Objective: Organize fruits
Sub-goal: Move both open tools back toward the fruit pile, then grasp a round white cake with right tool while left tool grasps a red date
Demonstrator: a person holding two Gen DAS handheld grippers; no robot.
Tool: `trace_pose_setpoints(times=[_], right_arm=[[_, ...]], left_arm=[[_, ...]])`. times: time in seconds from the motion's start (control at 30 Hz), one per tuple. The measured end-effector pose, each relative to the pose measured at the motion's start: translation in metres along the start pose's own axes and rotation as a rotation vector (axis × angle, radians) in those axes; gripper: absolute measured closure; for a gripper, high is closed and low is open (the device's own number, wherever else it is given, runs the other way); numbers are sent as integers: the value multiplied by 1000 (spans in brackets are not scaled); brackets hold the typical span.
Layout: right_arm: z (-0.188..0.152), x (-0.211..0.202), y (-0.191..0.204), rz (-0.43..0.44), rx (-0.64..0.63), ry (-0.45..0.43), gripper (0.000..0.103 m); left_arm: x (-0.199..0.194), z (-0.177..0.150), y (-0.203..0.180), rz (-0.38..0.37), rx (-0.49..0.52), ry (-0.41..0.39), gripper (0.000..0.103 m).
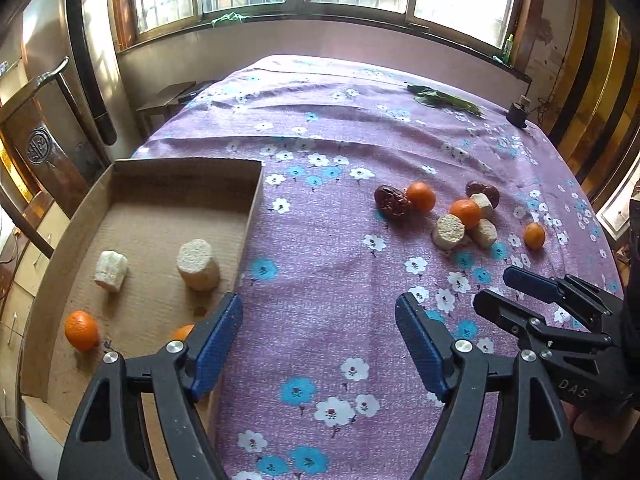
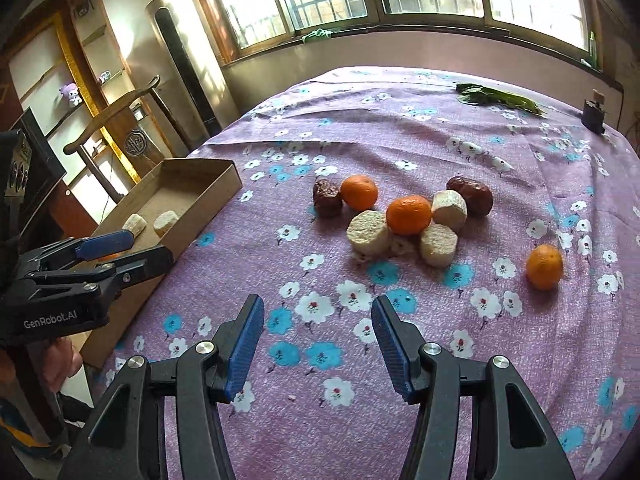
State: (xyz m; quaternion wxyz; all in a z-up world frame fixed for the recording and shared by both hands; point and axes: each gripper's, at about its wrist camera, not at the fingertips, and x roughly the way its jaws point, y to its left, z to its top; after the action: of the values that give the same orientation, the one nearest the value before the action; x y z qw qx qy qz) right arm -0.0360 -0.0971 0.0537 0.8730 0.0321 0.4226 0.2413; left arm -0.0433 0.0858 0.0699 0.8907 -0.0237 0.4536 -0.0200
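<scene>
A cardboard tray point(image 1: 252, 200) point(image 2: 208, 204) lies at the table's left. It holds two pale cut pieces point(image 1: 199, 265) point(image 1: 111, 270) and two oranges point(image 1: 81, 330) point(image 1: 183, 332). A pile sits on the cloth: two oranges point(image 2: 360, 192) point(image 2: 409, 215), two brown dates point(image 2: 327, 197) point(image 2: 470, 195) and three pale pieces point(image 2: 368, 232). One orange point(image 2: 544, 267) lies apart to the right. My left gripper point(image 1: 319, 344) is open and empty by the tray's right wall. My right gripper point(image 2: 318, 348) is open and empty, short of the pile.
A purple flowered cloth point(image 2: 400, 128) covers the table. Green leaves point(image 2: 496, 98) and a small dark object point(image 2: 593, 114) lie at the far right. A wooden chair point(image 2: 120, 120) and shelves stand left of the table, windows behind.
</scene>
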Motion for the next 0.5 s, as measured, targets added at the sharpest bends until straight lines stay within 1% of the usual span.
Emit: trace_pose_setpoints(times=[0.1,0.23,0.37,0.5], right_arm=[[7,10,-4,-11,-13,-2,43],[20,33,-7,-35,-31,19,43],[30,54,-10,-83,-63,37,43],[39,69,-14,-79,-60,34,44]], left_arm=[[6,4,-5,-2,2,9,25],[11,12,-6,2,6,16,25],[18,20,-3,11,1,27,25],[25,27,-1,9,-18,47,25]])
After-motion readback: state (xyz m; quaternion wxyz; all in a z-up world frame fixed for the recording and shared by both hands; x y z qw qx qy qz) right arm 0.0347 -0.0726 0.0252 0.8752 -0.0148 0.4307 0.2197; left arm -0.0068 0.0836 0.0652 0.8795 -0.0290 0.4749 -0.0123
